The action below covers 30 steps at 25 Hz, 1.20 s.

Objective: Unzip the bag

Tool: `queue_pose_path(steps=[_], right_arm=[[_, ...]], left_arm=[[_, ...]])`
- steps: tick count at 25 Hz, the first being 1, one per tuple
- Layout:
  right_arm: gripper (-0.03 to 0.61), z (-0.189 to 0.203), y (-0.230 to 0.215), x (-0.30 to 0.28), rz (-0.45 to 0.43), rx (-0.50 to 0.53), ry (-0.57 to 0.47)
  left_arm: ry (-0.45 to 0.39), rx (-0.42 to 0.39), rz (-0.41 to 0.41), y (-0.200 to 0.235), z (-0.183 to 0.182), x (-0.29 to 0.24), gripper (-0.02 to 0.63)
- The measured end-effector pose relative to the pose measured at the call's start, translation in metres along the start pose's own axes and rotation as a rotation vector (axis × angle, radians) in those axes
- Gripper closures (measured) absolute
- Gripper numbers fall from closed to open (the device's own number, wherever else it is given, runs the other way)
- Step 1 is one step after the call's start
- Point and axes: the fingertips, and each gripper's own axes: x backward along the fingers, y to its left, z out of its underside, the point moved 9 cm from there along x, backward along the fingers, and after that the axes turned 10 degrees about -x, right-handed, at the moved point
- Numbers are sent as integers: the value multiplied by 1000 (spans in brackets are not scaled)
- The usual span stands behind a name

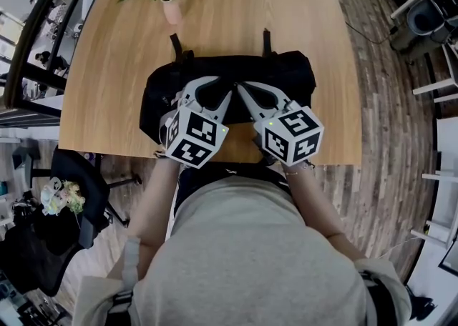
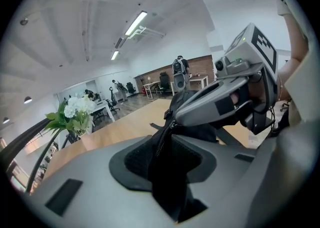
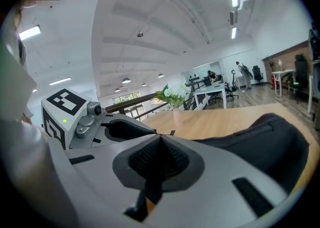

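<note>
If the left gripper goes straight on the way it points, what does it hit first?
The black bag: its zippered fabric is pinched between the left gripper's jaws. Just beyond, the right gripper seems to cross that line, though depth is unclear.

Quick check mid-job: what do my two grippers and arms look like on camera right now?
The left gripper and right gripper match: smooth grey curved shells, black textured pads, and a white cube printed with black square markers, with a small green light on it. The forearms are bare, and the person wears a light grey top.
</note>
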Motion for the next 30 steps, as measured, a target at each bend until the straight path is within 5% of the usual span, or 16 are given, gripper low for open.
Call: queue_pose_path(steps=[8,30], right_arm=[[568,4,-3,-2,7,-22,-12],[568,-2,-39,25,120,-54,-89]], left_arm=[[21,-30,-10,-4,4,-2,563],[7,99,-85,-3,8,0,569]])
